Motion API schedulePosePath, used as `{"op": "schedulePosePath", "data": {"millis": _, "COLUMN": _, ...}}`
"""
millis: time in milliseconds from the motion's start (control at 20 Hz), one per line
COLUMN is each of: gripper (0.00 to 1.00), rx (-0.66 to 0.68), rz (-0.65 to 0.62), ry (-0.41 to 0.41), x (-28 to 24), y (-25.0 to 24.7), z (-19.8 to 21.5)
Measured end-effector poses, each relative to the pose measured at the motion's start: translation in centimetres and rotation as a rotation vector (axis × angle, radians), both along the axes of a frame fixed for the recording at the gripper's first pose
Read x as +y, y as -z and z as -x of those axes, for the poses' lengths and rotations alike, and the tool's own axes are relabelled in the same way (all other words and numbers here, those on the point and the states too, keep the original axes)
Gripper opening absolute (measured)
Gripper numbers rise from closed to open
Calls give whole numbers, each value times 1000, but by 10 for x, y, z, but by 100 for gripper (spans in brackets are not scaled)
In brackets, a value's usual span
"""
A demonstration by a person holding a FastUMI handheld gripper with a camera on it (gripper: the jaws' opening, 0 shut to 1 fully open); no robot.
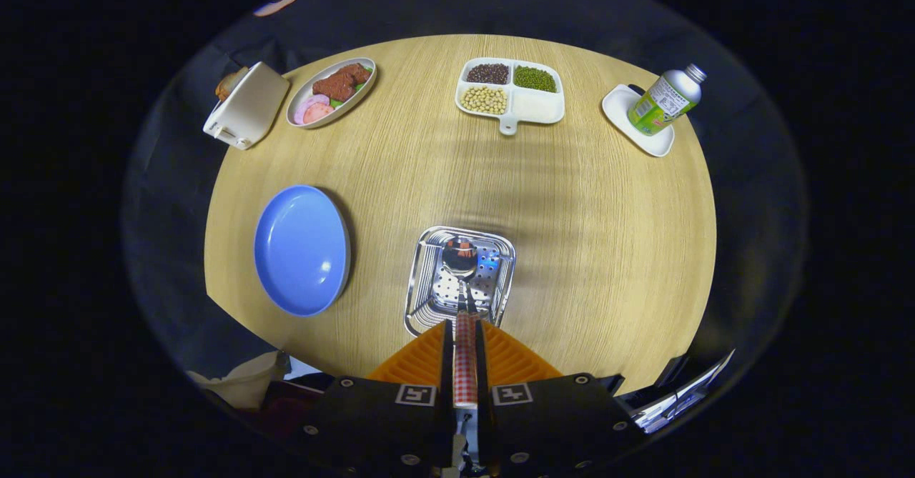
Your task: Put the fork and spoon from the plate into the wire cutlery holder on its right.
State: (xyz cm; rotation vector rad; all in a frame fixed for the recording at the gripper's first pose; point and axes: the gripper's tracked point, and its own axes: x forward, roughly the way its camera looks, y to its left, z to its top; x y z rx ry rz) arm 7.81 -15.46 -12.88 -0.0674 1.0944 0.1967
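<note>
Claw (465, 335) clamped on your spoon (461, 260), red-checked handle between both fingers | bowl hangs over perforated metal cutlery holder (493, 299) | blue plate (302, 249) lies left on surface (586, 199)

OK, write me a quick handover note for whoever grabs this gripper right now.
Gripper: shut on the spoon, both fingers clamping its red-checked handle, bowl end pointing forward.
Spoon: its bowl hangs over the perforated metal cutlery holder, just ahead of the fingers.
Blue plate: to the holder's left, bare, no cutlery on it.
Fork: I cannot make it out inside the holder.
Left: lower the spoon into the holder, open the fingers, then check on the fork.
</note>
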Motion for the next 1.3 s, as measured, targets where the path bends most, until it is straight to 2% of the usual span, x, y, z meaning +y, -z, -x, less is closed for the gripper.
{"op": "schedulePosePath", "data": {"millis": 200, "gripper": 22, "rx": -80, "rz": -35, "ry": -1, "x": -4, "y": -20, "z": -1}}
{"op": "schedulePosePath", "data": {"millis": 300, "gripper": 22, "rx": -155, "rz": -46, "ry": -10, "x": -7, "y": -39, "z": -2}}
{"op": "schedulePosePath", "data": {"millis": 350, "gripper": 29, "rx": -203, "rz": -50, "ry": -6, "x": -11, "y": -53, "z": -2}}
{"op": "schedulePosePath", "data": {"millis": 500, "gripper": 34, "rx": -349, "rz": -75, "ry": -2, "x": -14, "y": -91, "z": -3}}
{"op": "schedulePosePath", "data": {"millis": 700, "gripper": 59, "rx": -559, "rz": -79, "ry": -13, "x": -23, "y": -150, "z": 3}}
{"op": "schedulePosePath", "data": {"millis": 900, "gripper": 73, "rx": -769, "rz": -92, "ry": 23, "x": -46, "y": -203, "z": 17}}
{"op": "schedulePosePath", "data": {"millis": 1050, "gripper": 90, "rx": -884, "rz": -88, "ry": 68, "x": -71, "y": -222, "z": 26}}
{"op": "schedulePosePath", "data": {"millis": 1150, "gripper": 98, "rx": -945, "rz": -82, "ry": 101, "x": -85, "y": -229, "z": 33}}
{"op": "schedulePosePath", "data": {"millis": 1300, "gripper": 98, "rx": -1020, "rz": -95, "ry": 149, "x": -102, "y": -234, "z": 42}}
